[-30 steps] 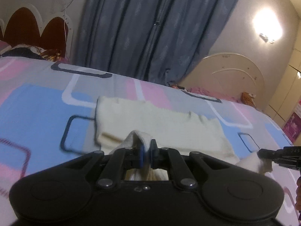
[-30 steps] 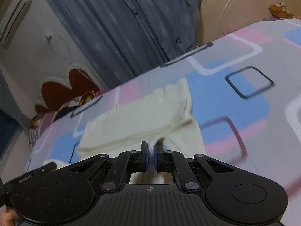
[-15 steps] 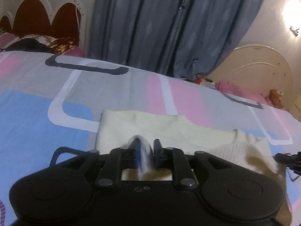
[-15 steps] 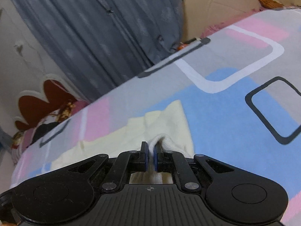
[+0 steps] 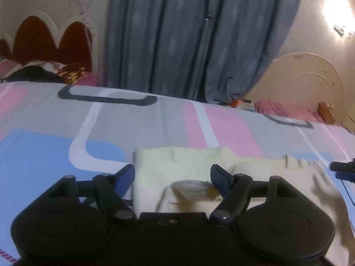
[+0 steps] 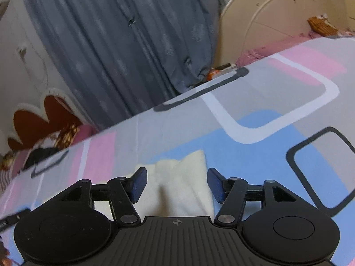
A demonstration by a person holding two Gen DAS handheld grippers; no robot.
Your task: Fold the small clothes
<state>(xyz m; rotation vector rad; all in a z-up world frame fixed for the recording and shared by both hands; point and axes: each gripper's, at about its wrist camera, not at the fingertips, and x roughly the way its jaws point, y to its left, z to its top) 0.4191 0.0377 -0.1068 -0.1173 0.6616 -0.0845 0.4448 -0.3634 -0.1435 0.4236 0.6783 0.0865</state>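
Note:
A small cream knitted garment (image 5: 173,173) lies folded on the patterned bedspread (image 5: 55,146). My left gripper (image 5: 172,177) is open, its blue-padded fingers spread over the garment's left end, holding nothing. In the right wrist view the same garment (image 6: 179,177) lies between the spread fingers of my right gripper (image 6: 176,184), which is open and empty over the garment's right end. The tip of the right gripper shows at the right edge of the left wrist view (image 5: 342,167).
Blue-grey curtains (image 5: 188,40) hang behind the bed. A red scalloped headboard (image 5: 51,42) and pillows are at the far left. A cream rounded headboard (image 5: 310,86) with pink bedding stands at the far right. A wall lamp (image 5: 337,17) glows top right.
Both grippers were shut on the garment's edge and carried it forward over the rest. Now both have opened and let the cloth go, and it lies folded.

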